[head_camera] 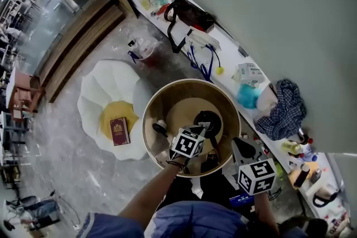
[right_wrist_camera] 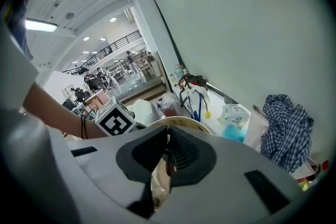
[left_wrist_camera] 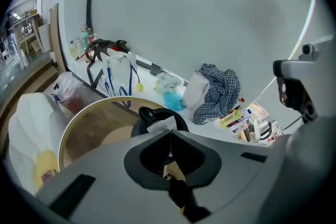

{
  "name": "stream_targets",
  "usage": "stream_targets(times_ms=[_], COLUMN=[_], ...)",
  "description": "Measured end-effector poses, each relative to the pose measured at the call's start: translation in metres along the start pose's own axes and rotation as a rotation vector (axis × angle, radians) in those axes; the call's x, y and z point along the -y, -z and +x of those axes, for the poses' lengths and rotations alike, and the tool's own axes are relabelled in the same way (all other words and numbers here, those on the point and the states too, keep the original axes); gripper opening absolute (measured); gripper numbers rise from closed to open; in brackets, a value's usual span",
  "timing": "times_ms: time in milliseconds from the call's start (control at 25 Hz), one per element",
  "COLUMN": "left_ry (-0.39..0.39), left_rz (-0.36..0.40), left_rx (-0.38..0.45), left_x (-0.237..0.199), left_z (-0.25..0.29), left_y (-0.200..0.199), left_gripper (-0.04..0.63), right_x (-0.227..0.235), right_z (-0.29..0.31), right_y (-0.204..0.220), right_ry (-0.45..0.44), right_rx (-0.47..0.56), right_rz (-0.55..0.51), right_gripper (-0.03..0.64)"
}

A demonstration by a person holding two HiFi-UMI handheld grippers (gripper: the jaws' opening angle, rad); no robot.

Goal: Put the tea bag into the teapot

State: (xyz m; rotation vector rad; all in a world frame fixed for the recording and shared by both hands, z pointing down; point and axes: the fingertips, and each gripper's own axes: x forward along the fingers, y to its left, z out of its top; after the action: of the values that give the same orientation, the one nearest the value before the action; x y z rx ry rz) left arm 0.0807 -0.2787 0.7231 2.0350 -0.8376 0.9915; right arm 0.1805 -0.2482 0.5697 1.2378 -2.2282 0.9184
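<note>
Your left gripper [left_wrist_camera: 169,134] pinches the tea bag [left_wrist_camera: 161,124] just above the teapot [head_camera: 207,120], ready to drop it in; your right gripper [right_wrist_camera: 167,139] idles, jaws pressed together.

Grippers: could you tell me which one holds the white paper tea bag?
The left gripper: its fingers pinch the white tea bag above the round black teapot.

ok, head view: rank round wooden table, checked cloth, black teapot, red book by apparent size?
1. round wooden table
2. checked cloth
3-4. black teapot and red book: these look alike, and the teapot is partly covered, so no ranking.
</note>
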Motion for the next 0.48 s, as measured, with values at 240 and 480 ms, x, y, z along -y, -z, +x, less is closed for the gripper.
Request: stream_targets(times_ms=[240,480], left_ry=[0.005,-0.024], left_rz=[-0.029,0.071], left_rx=[-0.012,-0.097], left_x=[-0.005,-0.002], left_z=[0.019,0.037], left_y=[-0.01,-0.002], left_gripper=[0.017,0.017], right_x=[0.013,0.02], right_z=[-0.004,-0.007], right_y=[0.011,0.02], right_ry=[0.028,0.034], right_rx=[-0.017,-0.034], right_rz=[0.024,0.031], right_gripper=[0.029,0.029])
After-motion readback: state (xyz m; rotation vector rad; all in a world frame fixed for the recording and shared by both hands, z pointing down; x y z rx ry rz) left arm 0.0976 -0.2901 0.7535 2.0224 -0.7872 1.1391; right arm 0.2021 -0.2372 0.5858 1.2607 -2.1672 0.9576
